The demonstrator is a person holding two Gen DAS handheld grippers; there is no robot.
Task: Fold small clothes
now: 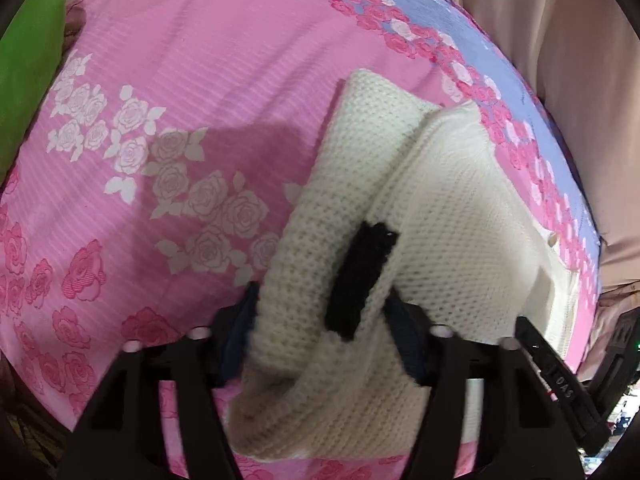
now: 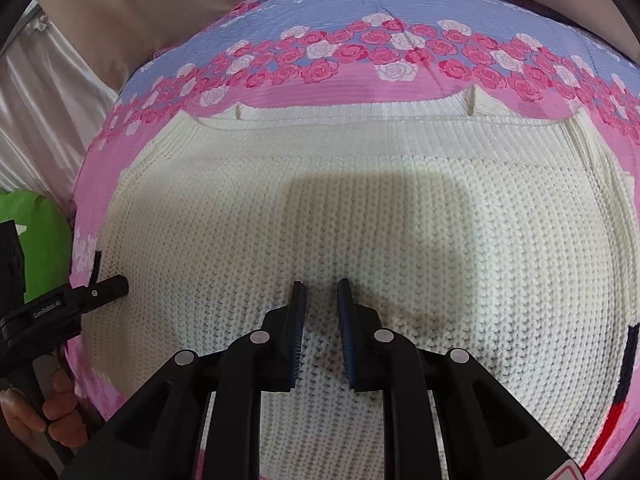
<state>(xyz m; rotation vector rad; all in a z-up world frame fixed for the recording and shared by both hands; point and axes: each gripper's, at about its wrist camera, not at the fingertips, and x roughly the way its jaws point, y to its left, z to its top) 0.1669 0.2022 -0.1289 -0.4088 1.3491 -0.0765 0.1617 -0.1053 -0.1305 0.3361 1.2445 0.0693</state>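
A cream knitted sweater (image 2: 360,208) lies spread on a pink rose-patterned bedspread (image 1: 180,80). In the left wrist view my left gripper (image 1: 324,312) is shut on a bunched fold of the sweater (image 1: 400,208), lifted off the bed; a black knitted stripe (image 1: 360,280) crosses the held part. In the right wrist view my right gripper (image 2: 320,296) hovers over the sweater's flat middle, jaws slightly apart with only flat knit beneath, holding nothing. The left gripper's tip (image 2: 108,284) shows at the sweater's left edge.
The bedspread has a blue band with roses (image 2: 360,12) at its far side. Beige curtains (image 2: 120,20) hang behind the bed. A green cushion (image 1: 32,60) lies at the left edge. A red and black trim (image 2: 624,392) shows at the sweater's right.
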